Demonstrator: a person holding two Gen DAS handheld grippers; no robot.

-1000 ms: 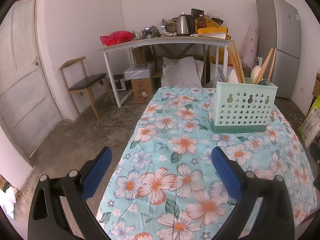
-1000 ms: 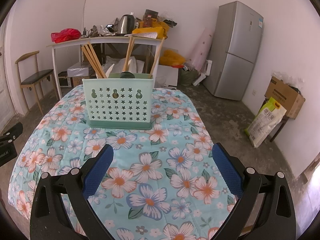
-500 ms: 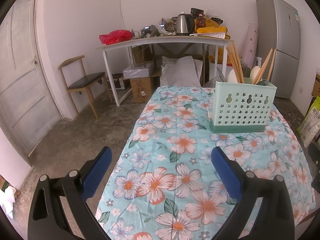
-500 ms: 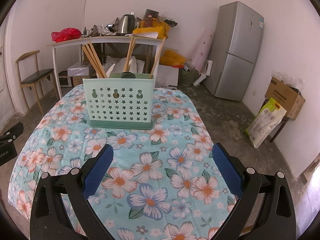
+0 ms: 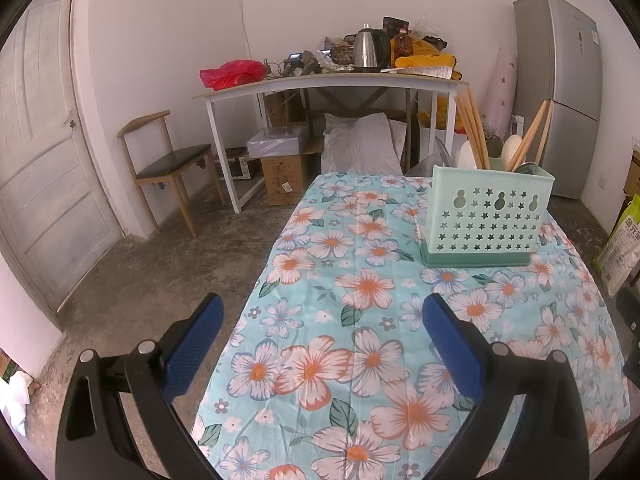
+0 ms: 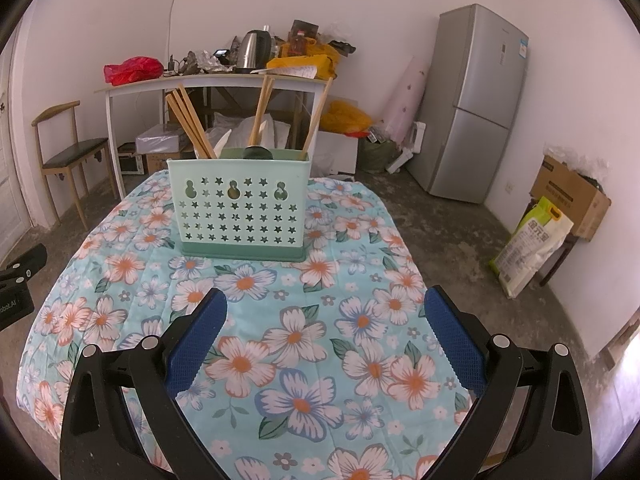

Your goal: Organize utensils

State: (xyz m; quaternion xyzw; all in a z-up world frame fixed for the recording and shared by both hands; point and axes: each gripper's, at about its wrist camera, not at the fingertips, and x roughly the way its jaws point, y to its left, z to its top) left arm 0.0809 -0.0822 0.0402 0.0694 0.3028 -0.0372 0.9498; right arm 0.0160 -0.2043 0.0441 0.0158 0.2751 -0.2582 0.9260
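A mint-green utensil holder with star cut-outs stands upright on the floral tablecloth. Wooden chopsticks lean out of it, along with white spoons and a dark ladle head. In the left wrist view the holder sits at the far right of the table. My left gripper hovers open over the table's near left edge, holding nothing. My right gripper is open and empty too, above the cloth in front of the holder.
A white desk piled with a kettle, bags and clutter stands against the back wall. A wooden chair and a door are to the left. A grey fridge, a cardboard box and a sack are to the right.
Both views show the holder slightly farther away and lower; both grippers have drifted back a little, staying open.
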